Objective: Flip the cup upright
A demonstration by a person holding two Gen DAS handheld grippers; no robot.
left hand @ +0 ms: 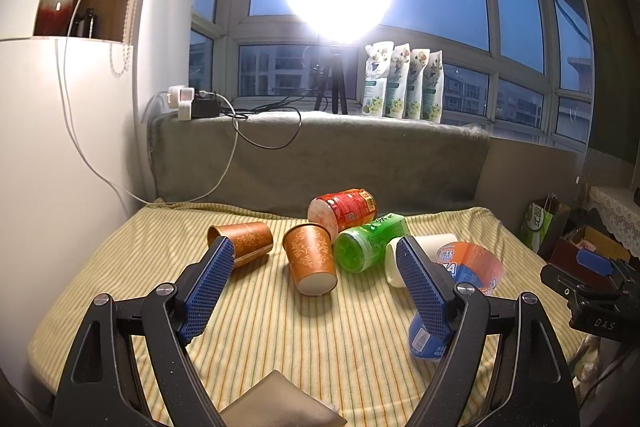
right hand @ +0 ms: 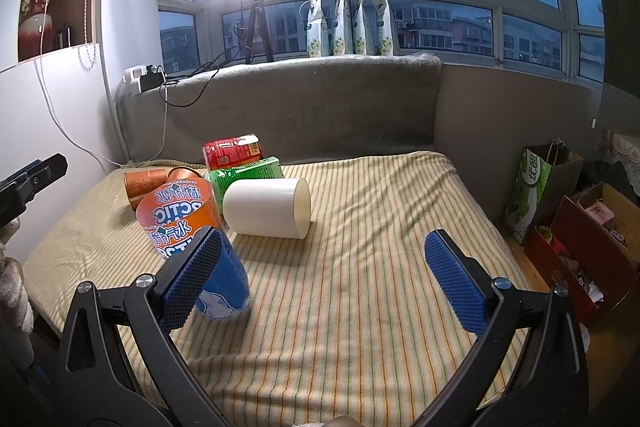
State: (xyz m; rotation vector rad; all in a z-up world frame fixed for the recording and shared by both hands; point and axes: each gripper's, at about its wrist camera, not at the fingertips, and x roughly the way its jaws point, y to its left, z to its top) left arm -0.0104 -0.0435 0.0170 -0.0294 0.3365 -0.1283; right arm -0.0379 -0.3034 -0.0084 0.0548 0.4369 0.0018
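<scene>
Striped cloth on the bench (right hand: 360, 287), white cup (right hand: 266, 207) lying on its side beside the green can (right hand: 244, 177), left tool (left hand: 316, 279) spread wide, right tool (right hand: 324, 267) spread wide, both holding nothing.

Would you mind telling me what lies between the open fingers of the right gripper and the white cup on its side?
Only bare striped cloth, as the right wrist view shows; the right gripper is open, short of the white cup.
</scene>
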